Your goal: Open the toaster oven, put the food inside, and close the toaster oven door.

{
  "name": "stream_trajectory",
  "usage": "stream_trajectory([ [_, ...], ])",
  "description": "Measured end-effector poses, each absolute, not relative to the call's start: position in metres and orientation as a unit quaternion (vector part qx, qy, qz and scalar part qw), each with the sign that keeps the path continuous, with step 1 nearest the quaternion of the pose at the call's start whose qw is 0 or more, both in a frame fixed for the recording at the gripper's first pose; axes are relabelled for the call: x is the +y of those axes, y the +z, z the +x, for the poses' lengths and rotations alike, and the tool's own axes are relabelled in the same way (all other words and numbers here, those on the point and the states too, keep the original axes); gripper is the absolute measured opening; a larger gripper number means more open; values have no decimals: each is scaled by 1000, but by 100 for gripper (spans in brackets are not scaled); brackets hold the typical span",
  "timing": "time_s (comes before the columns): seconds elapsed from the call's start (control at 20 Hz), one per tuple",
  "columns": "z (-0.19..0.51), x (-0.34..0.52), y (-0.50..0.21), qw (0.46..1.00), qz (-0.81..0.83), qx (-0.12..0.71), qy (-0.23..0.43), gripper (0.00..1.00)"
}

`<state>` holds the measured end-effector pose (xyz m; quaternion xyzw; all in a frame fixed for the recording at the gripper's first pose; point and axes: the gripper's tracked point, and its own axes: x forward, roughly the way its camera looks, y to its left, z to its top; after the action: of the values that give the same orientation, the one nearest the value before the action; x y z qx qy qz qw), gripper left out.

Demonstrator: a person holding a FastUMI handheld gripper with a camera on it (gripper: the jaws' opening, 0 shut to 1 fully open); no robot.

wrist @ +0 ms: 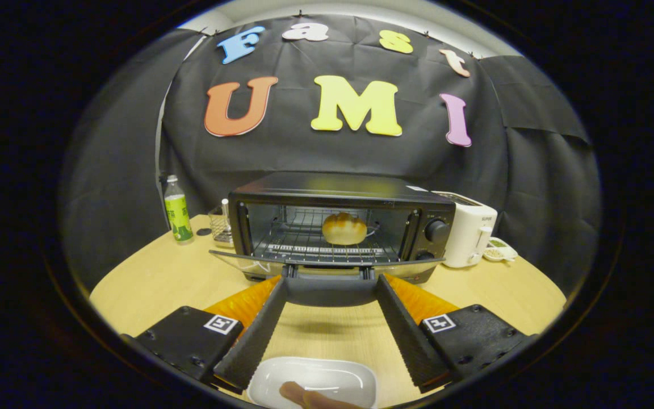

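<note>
The black toaster oven (338, 227) stands on the wooden table (156, 284) with its door (236, 260) folded down flat. A round bread roll (344, 228) sits on the wire rack inside. My gripper (331, 284) is open wide just in front of the oven. The door's handle (330, 289) lies across the gap between my fingertips, and I cannot tell whether they touch it. Under the fingers, close to me, is a white dish (338, 378) with a brownish elongated piece (304, 396) at its near side.
A green-labelled bottle (177, 211) and a small wire basket (220, 226) stand left of the oven. A white pop-up toaster (469, 236) and a little dish (500, 250) sit to its right. The booth's black cloth hangs behind.
</note>
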<state>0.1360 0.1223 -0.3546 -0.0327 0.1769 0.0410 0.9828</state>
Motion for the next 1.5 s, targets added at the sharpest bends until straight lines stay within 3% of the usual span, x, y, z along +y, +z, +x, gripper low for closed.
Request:
stream_trajectory([
  [0.9, 98, 131, -307, 986, -21, 154, 66, 100],
  [1.3, 52, 75, -233, 995, -17, 94, 9, 100],
  [1.5, 22, 71, -202, 996, 5, 81, 20, 100],
])
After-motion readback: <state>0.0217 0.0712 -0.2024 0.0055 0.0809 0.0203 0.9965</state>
